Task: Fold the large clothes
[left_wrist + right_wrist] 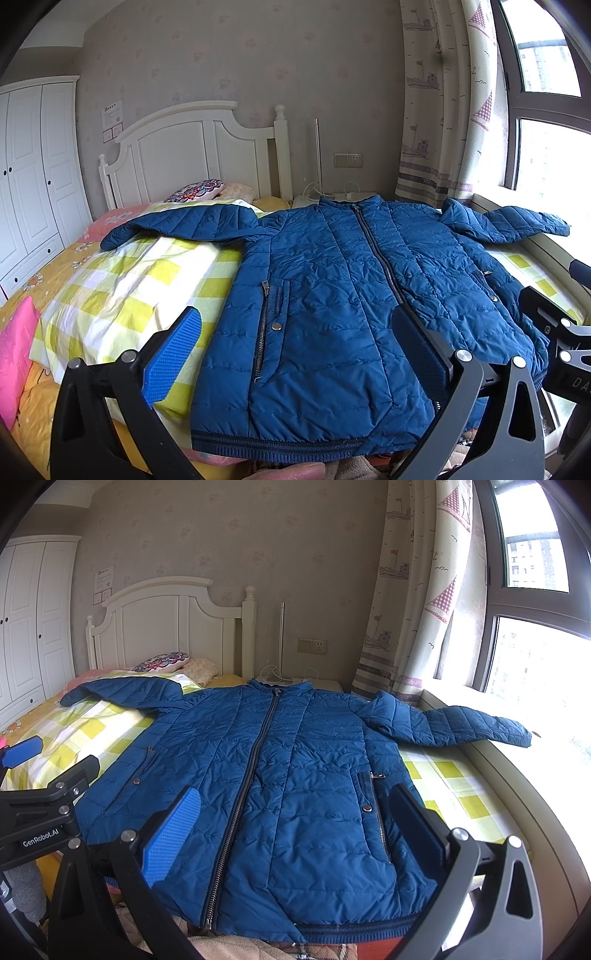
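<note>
Right wrist view carries the only readable writing: white letters "GenRobot.AI" on the black body of the left hand-held gripper (22,755), which enters at the left edge with one blue pad showing. In the left wrist view the other device shows at the right edge with letters that look like "DA", cut off by the frame. A paper notice (103,576) is stuck on the wall above the white headboard (166,624), but its print is too small to read.

The blue quilted jacket (280,775) lies flat and face up on the bed (461,786), over a yellow-and-white checked sheet, zipped closed, collar toward the headboard and ribbed hem at the near edge. Both sleeves are spread outward; the one on the window side reaches onto the sill.

The left hand-held gripper (303,354) hovers above the hem with its jaws spread wide and nothing between them. The right hand-held gripper (299,830) is likewise spread wide over the jacket's lower front, holding nothing.

Only the left wrist view shows a pink pillow (14,343) at the bed's left side and a fingertip (291,470) at the bottom edge. Both views show the white wardrobe (33,177), the boat-print curtain (417,590) and the wall socket (313,646).
</note>
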A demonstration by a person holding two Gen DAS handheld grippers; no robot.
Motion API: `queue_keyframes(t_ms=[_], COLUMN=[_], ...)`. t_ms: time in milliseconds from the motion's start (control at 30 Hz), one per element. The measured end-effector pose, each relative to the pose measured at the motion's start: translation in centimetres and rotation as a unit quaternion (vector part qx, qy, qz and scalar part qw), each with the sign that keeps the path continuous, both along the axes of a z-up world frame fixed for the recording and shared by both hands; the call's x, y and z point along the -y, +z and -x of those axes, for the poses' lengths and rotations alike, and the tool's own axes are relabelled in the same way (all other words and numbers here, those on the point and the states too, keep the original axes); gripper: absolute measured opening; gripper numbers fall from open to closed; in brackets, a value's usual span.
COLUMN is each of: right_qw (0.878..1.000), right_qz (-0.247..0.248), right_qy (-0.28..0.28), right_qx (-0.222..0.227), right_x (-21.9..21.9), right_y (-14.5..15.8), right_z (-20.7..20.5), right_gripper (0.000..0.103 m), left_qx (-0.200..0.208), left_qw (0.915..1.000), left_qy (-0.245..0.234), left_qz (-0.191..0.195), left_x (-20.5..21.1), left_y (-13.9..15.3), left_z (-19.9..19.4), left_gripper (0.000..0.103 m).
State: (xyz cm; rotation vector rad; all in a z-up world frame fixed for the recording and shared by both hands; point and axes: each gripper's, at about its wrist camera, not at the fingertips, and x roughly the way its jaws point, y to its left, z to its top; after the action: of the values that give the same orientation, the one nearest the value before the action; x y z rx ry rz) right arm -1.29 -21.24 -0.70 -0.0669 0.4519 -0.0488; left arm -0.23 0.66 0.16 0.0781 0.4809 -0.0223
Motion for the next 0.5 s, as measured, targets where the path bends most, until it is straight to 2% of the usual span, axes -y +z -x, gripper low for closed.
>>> queue_keyframes(t_ms=[267,400,500], right_qw=[1.000,1.000,0.998], right_qz=[-0.003,-0.020,-0.045], right_qy=[-0.004,0.006,0.013], right_qx=[-0.016,-0.020,-0.043], right_x=[0.0,1.0,2.5], right_y=[-1.0,-1.7,-2.5], right_z=[-0.6,-1.6,-3.4], right_gripper=[0.101,0.101,0.101], left_qx=[-0.016,-0.032,-0.063], left_qw=[0.9999,0.9994,0.9975], left_qy=[-0.001,-0.012,-0.024], left_qz=[0.003,0.004,-0.021], left_x=[0.2,0.3,1.2], left_y=[-0.5,-1.0,-1.9], left_z=[-0.6,-1.6,-4.3], left_gripper=[0.099,0.099,0.099])
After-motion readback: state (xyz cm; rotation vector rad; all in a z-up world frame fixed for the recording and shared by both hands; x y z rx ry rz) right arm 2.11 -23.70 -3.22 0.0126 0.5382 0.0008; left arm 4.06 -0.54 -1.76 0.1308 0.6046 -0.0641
